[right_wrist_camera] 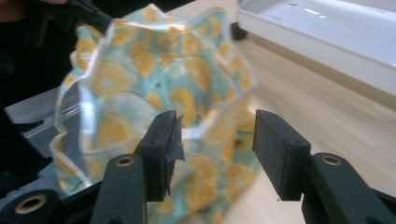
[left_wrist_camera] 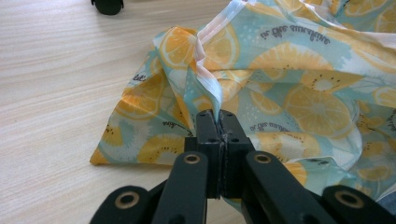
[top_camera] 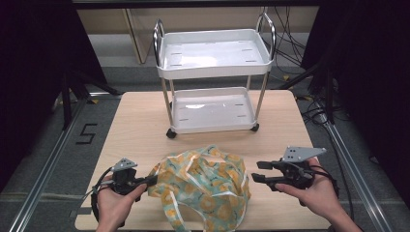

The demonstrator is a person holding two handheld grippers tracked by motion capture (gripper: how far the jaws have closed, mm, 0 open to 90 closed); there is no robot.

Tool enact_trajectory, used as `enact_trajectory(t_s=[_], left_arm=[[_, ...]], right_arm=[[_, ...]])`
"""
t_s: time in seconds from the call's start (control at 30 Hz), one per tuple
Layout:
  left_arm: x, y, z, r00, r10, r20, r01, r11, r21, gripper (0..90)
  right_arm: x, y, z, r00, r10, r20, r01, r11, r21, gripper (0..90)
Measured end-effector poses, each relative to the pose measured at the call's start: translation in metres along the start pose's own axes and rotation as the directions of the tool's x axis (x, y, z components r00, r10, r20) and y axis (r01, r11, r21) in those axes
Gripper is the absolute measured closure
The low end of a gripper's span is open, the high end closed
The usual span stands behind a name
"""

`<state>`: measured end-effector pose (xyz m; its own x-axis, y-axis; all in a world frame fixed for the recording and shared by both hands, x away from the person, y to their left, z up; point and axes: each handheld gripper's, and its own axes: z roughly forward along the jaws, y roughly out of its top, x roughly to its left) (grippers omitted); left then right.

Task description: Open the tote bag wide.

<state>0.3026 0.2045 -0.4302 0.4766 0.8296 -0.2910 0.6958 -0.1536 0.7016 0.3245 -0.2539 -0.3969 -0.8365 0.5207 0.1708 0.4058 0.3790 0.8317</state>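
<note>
Here, on the pale wooden table (top_camera: 140,125) before a white two-tier trolley (top_camera: 212,58), lies a crumpled turquoise fabric bag printed with orange slices (top_camera: 203,186): light, limp, best taken by its white-piped hem. The left gripper (left_wrist_camera: 218,122) has its jaws pinched tight on that hem; the right gripper (top_camera: 257,171) hovers just beside the bag, jaws half apart, holding nothing.

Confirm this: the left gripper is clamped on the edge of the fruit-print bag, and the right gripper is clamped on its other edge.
Half wrong. The left gripper is clamped on the fruit-print bag, but the right gripper is not: the right gripper view shows its jaws standing apart, short of the bag, pressing on nothing.
</note>
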Motion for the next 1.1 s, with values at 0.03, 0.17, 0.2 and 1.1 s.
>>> enact_trajectory(t_s=[0.03, 0.17, 0.2, 1.1], left_arm=[[0.0, 0.0, 0.0, 1.0, 0.002, 0.001, -0.002, 1.0, 0.002, 88.5], [-0.002, 0.001, 0.001, 0.9999, -0.015, 0.001, 0.015, 0.9997, -0.018, 88.5], [0.0, 0.002, -0.001, 0.9999, 0.012, -0.001, -0.012, 0.9999, 0.01, 88.5], [-0.006, 0.008, -0.002, 0.998, 0.063, -0.011, -0.063, 0.9978, 0.02, 87.9]], right_arm=[[0.003, 0.001, 0.001, 0.9998, -0.01, -0.018, 0.01, 0.9999, 0.006, 51.2], [0.015, 0.007, 0.005, 0.9972, -0.036, -0.066, 0.037, 0.9992, 0.013, 51.6], [0.017, 0.009, 0.006, 0.9957, -0.052, -0.077, 0.053, 0.9985, 0.01, 51.6], [0.043, 0.032, 0.084, 0.9565, -0.238, -0.168, 0.283, 0.8996, 0.333, 83.6]])
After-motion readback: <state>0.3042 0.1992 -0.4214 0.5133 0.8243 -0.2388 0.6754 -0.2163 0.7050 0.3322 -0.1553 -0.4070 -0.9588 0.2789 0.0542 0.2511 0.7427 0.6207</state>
